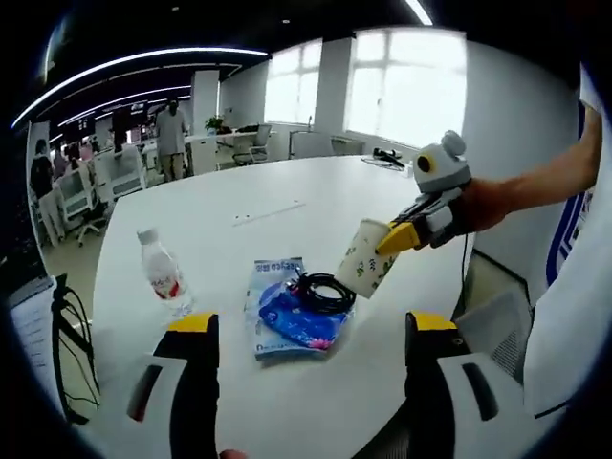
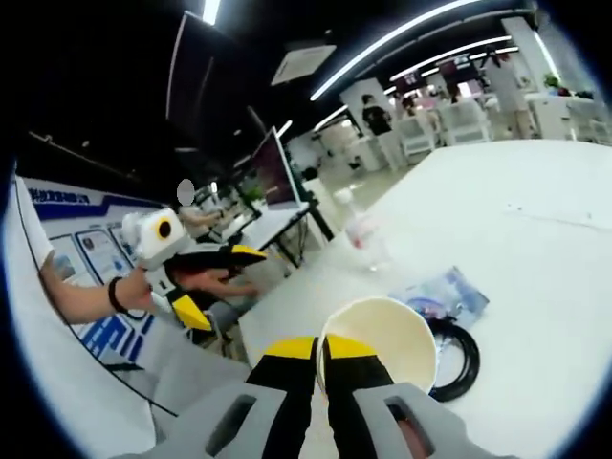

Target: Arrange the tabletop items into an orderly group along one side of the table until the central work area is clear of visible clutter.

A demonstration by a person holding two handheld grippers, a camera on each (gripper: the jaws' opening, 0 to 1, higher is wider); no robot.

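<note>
A: What is on the worktop (image 1: 316, 191)?

B: In the left gripper view, a big white worktop. At about six o'clock from its middle lies a blue packet (image 1: 282, 311), a coil of black cable (image 1: 323, 292) on its right end. At nine o'clock from the packet stands a small water bottle (image 1: 163, 273).

A: And the cup?

B: A paper cup (image 1: 368, 258), tilted, at two o'clock from the packet. The right tongs (image 1: 397, 237) are closed on its rim; whether its base touches the worktop, I cannot tell. In the right gripper view the right tongs (image 2: 320, 359) pinch the cup (image 2: 382, 339) wall, one jaw inside.

A: How will it handle?

B: Probably light and easily crushed; hold the rim gently.

A: The left tongs?

B: The left tongs (image 1: 311, 330) are spread wide, holding nothing.
</note>
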